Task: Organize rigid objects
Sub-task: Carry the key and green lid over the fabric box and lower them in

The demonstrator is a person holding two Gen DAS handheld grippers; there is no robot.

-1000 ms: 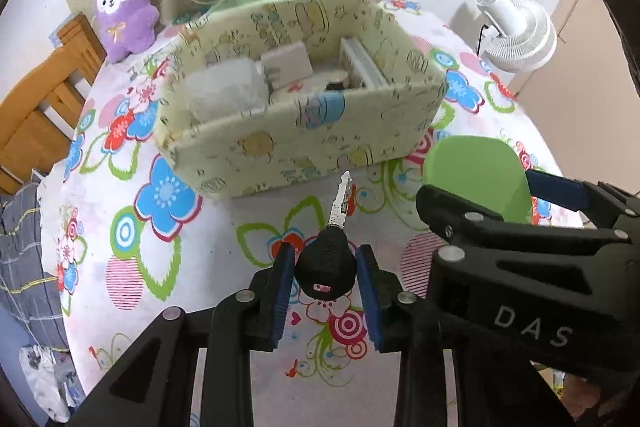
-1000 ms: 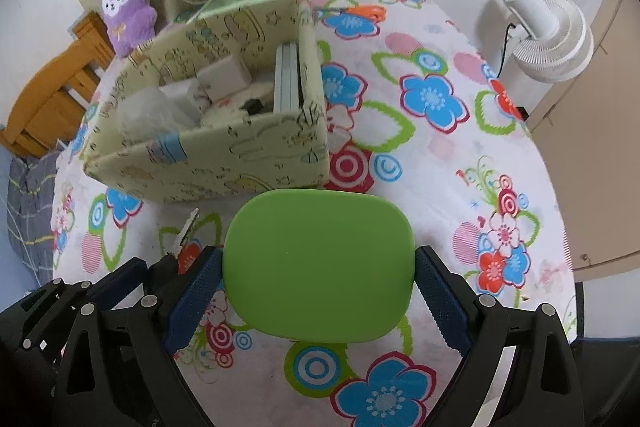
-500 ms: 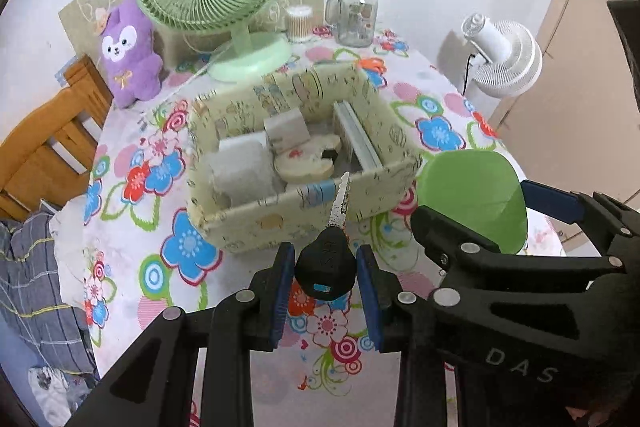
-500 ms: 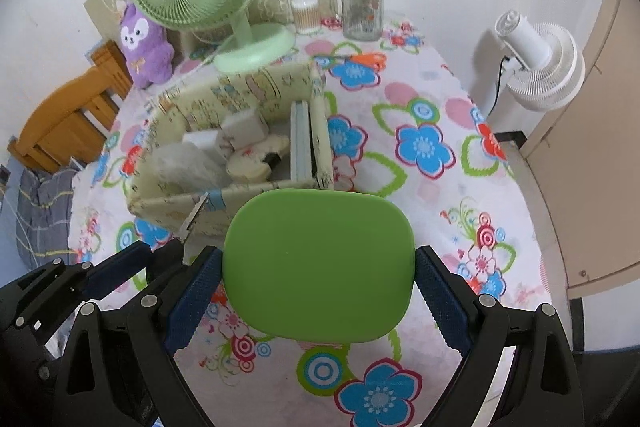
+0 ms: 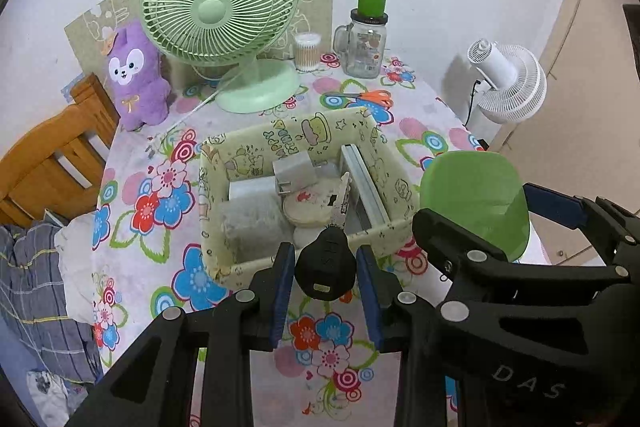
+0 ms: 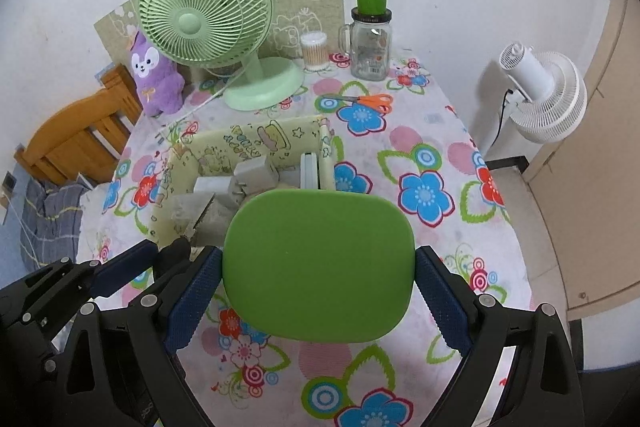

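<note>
My left gripper (image 5: 325, 269) is shut on a key (image 5: 326, 263) with a black head, its metal blade pointing away over the near wall of the cream cartoon-print box (image 5: 224, 163). My right gripper (image 6: 318, 267) is shut on a flat green rounded lid (image 6: 318, 267), held above the flowered table; that lid (image 5: 476, 199) shows to the right in the left wrist view. The box (image 6: 260, 143) holds a white plug adapter (image 5: 292, 169), a round compact (image 5: 306, 205), a grey pouch (image 5: 252, 223) and a slim white case (image 5: 364, 183).
At the back of the flowered tablecloth (image 6: 424, 155) stand a green desk fan (image 5: 220, 15), a purple plush toy (image 5: 134, 75), a cotton-swab tub (image 5: 307, 51) and a glass jar (image 5: 366, 43). Orange scissors (image 5: 368, 97) lie behind the box. A white floor fan (image 6: 540, 95) and a wooden chair (image 5: 52, 163) flank the table.
Both grippers have risen with the key and the green lid in them. The box and table now look smaller and lower, and the key's blade now reaches over the box's inside.
</note>
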